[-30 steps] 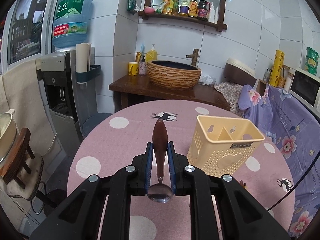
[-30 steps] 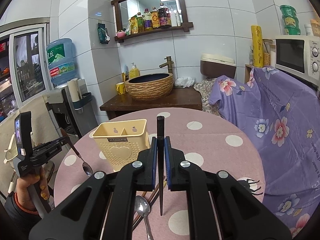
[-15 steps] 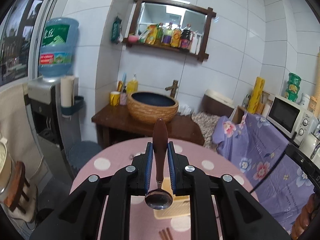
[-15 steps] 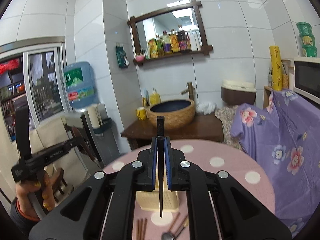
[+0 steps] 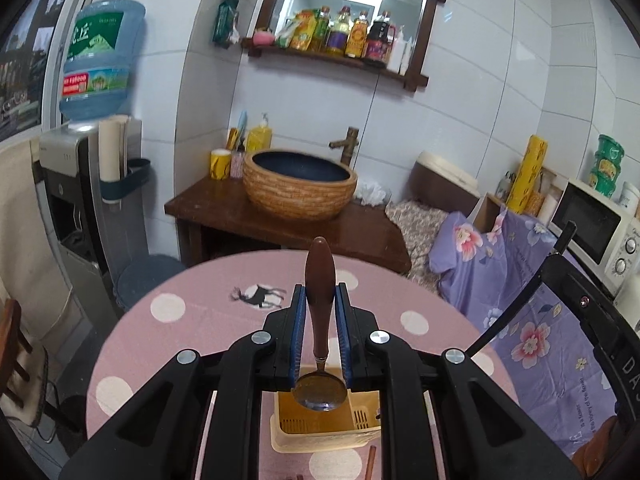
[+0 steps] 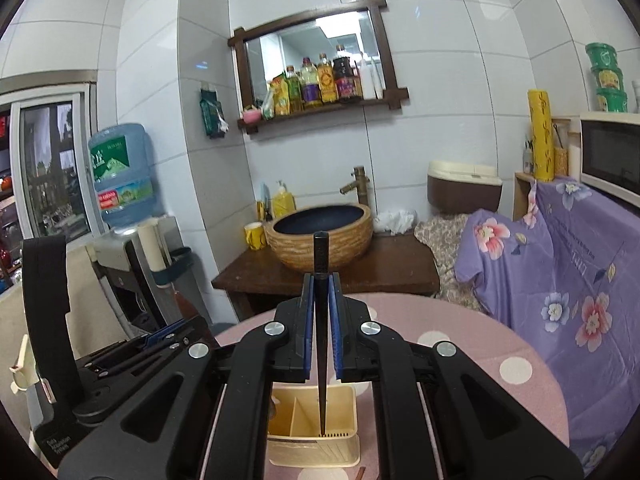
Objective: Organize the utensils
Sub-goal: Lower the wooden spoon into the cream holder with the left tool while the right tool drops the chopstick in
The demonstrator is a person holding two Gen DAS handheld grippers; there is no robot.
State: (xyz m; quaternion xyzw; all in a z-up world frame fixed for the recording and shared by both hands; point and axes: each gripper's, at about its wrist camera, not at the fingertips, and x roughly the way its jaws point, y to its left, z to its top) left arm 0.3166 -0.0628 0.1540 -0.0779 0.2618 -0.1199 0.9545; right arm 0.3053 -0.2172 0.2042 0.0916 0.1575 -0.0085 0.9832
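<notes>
My left gripper [image 5: 320, 292] is shut on a spoon [image 5: 320, 312] with a brown wooden handle; the metal bowl hangs toward the camera, right above the open top of the cream utensil caddy [image 5: 320, 428]. My right gripper [image 6: 320, 280] is shut on a black chopstick [image 6: 320, 320], whose thin tip points down into the right compartment of the same caddy [image 6: 312, 436]. The caddy stands on the pink dotted table [image 5: 180, 320]. In the right wrist view the left gripper [image 6: 160, 344] shows at lower left; the right one [image 5: 580, 312] shows at right in the left wrist view.
Brown chopsticks [image 5: 370, 460] lie on the table in front of the caddy. Behind the table stands a wooden counter with a woven basin [image 5: 300, 188]. A water dispenser [image 5: 80, 200] is at left, a purple floral cloth [image 6: 560, 280] and microwave [image 5: 596, 232] at right.
Both grippers have risen and come in over the caddy, which now sits below the jaws instead of ahead on the table. Spoon and chopstick stay clamped as before.
</notes>
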